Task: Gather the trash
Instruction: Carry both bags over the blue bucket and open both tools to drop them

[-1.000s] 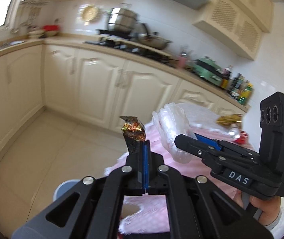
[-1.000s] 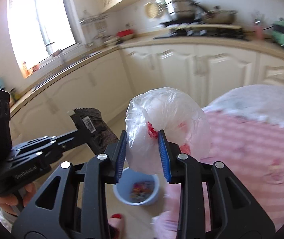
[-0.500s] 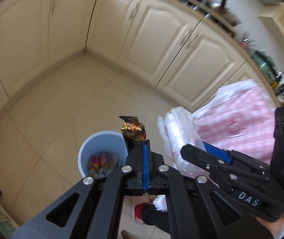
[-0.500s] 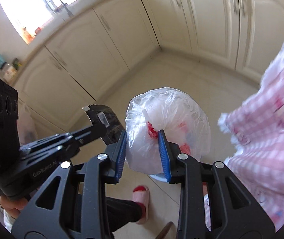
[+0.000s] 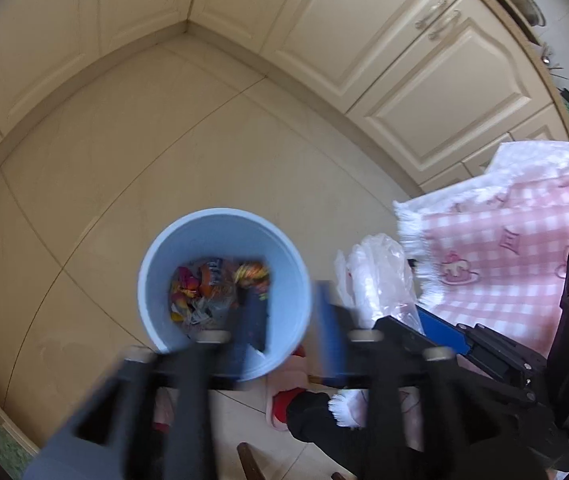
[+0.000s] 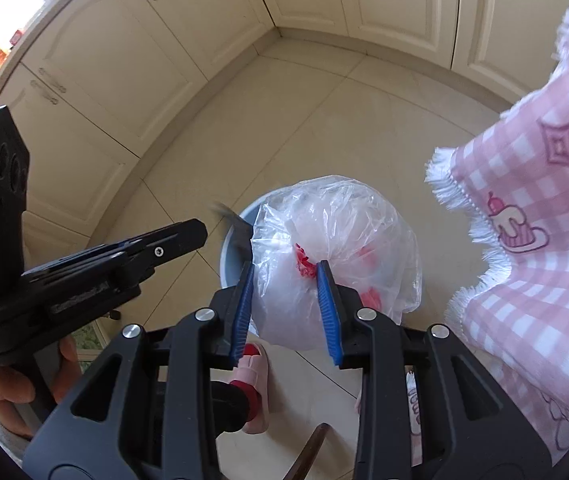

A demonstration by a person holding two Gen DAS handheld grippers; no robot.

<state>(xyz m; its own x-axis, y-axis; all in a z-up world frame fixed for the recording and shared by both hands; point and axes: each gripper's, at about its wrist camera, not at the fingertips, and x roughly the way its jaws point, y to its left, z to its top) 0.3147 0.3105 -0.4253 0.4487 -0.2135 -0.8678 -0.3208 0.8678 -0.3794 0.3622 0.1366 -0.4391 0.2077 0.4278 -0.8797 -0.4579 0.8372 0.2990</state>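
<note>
**Both grippers over the blue bin, one wrapper loose, one bag still clamped**

In the left wrist view, cream cabinet doors (image 5: 416, 44) curve round a corner of pale tiled floor (image 5: 132, 152). On the floor stands a light blue bin (image 5: 156, 280), with bright crumpled wrappers at its bottom. The left gripper (image 5: 280, 320) is blurred above the bin's near rim. Its jaws have just been opening and stand apart, and the dark snack wrapper (image 5: 254, 320) hangs beside the left-hand finger, over the mouth of the bin; the blur hides whether it touches that finger, and the other finger is clear of it. Right of the bin is the clear plastic bag (image 5: 380, 280), and beyond it a pink checked tablecloth (image 5: 524, 232) with a white fringe. Below, a pink slipper (image 5: 284, 404) shows on the floor.

In the right wrist view, the left gripper (image 6: 200, 232) reaches in from the left, with a hand (image 6: 8, 384) on its handle, and the dark wrapper (image 6: 236, 224) is a blurred streak at the bin's rim (image 6: 230, 248). The right gripper (image 6: 284, 292) has its blue pads (image 6: 244, 300) pressed on the clear bag (image 6: 336, 232), which bulges above the fingers and covers most of the bin. Something red shows inside the bag. The tablecloth (image 6: 544, 280) hangs at the right.
</note>
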